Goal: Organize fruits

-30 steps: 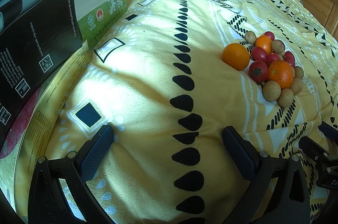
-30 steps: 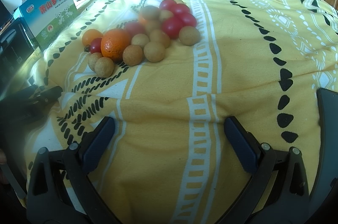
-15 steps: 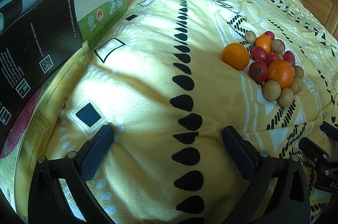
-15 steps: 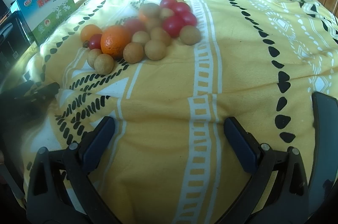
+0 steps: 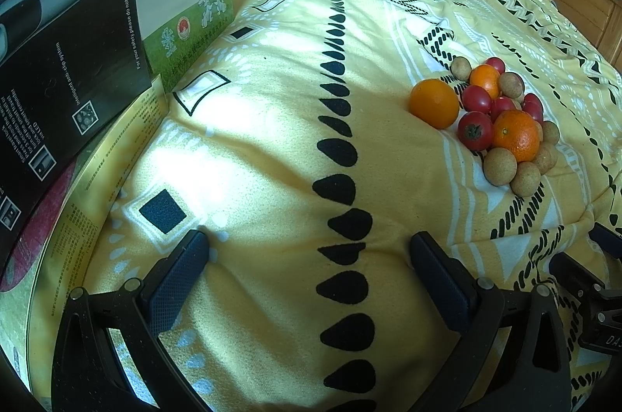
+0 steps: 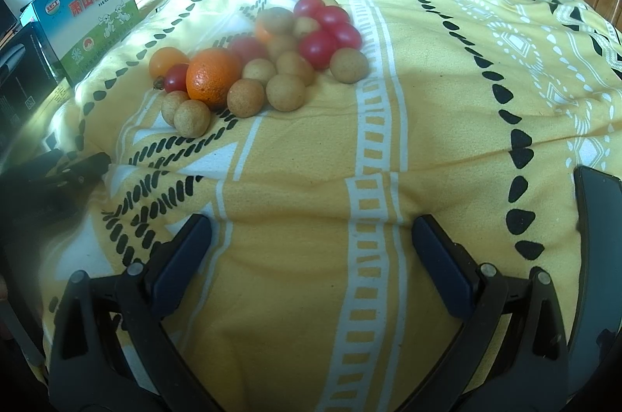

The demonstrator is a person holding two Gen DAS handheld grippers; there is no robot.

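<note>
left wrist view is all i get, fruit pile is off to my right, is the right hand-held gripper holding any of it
Observer: No. The right hand-held gripper is open and empty, over bare bedspread, short of the fruit pile.
Operator: whats on the side of the pile facing it
Observer: Mostly brown longans. One longan sits at the pile's right edge, beside the red tomatoes.
Operator: anything else near it
Observer: A dark flat object lies just right of its right finger.

right claw [image 6: 311, 244] | edged nearer the fruit pile [image 6: 268, 54] | left view: barely shifted
</note>
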